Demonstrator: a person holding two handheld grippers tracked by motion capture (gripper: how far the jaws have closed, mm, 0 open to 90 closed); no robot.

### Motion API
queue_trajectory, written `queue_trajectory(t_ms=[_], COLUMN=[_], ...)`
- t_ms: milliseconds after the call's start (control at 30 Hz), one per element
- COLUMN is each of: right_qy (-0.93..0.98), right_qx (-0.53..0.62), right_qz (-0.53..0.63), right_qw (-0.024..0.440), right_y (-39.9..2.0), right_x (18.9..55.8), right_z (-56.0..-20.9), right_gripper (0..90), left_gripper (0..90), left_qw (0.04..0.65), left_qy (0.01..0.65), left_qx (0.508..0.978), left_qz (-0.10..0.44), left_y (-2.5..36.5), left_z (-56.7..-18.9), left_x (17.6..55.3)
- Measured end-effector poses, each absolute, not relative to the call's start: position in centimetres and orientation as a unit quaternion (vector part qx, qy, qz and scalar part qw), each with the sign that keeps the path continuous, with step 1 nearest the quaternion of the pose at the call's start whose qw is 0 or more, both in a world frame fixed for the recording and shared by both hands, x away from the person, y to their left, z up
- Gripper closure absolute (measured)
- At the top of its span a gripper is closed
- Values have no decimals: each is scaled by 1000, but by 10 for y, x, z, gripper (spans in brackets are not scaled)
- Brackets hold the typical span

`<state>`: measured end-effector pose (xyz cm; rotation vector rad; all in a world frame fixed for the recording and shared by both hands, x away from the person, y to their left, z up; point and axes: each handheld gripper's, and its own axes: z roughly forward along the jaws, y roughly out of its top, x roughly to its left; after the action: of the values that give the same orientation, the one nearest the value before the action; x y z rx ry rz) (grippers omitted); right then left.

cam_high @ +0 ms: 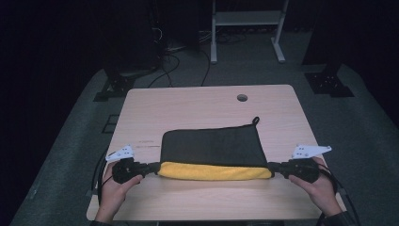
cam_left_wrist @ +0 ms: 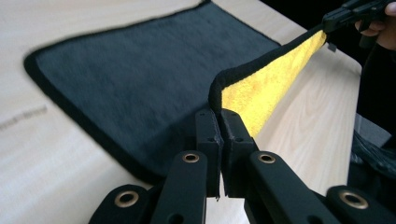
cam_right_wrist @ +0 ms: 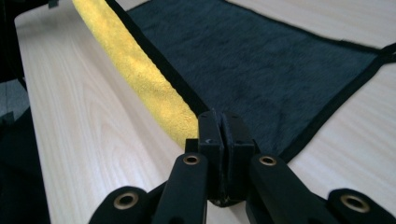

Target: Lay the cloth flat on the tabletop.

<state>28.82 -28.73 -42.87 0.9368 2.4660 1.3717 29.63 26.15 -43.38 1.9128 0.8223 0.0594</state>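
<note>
A cloth (cam_high: 210, 146), dark grey on top and yellow underneath, lies on the wooden table (cam_high: 197, 101) with its near edge lifted so the yellow side (cam_high: 214, 171) shows. My left gripper (cam_high: 157, 168) is shut on the near left corner of the cloth (cam_left_wrist: 154, 88). My right gripper (cam_high: 271, 168) is shut on the near right corner of the cloth (cam_right_wrist: 261, 65). Between the two the near edge is stretched taut, just above the table. A small black loop (cam_high: 255, 120) sticks out at the cloth's far right corner. In the left gripper view the right gripper (cam_left_wrist: 327, 23) shows at the far end of the yellow edge.
A round hole (cam_high: 242, 98) is cut in the table near its far edge. Beyond the table stand a white frame (cam_high: 247, 28), black stands (cam_high: 329, 82) and cables on a grey floor. A strip of bare wood lies between the cloth and the near edge.
</note>
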Motion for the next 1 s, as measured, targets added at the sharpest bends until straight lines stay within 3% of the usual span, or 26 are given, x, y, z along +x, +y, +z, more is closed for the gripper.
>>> queue_trajectory(t_ms=[767,900,1000], right_qy=[864,867,847], right_qx=[296,288,301], right_qz=[408,407,437], right_qw=[20,12,18], right_y=[-279,-280,-287], right_x=[257,255,254], right_z=[-463,-466,-460], right_gripper=[862,761,684], left_gripper=[853,741,706], left_qw=[438,442,461], left_qy=[347,350,356], left_qx=[829,826,813], left_qz=[-30,-20,-8], left_y=[264,270,279], left_z=[-471,-468,-461], left_x=[265,263,261])
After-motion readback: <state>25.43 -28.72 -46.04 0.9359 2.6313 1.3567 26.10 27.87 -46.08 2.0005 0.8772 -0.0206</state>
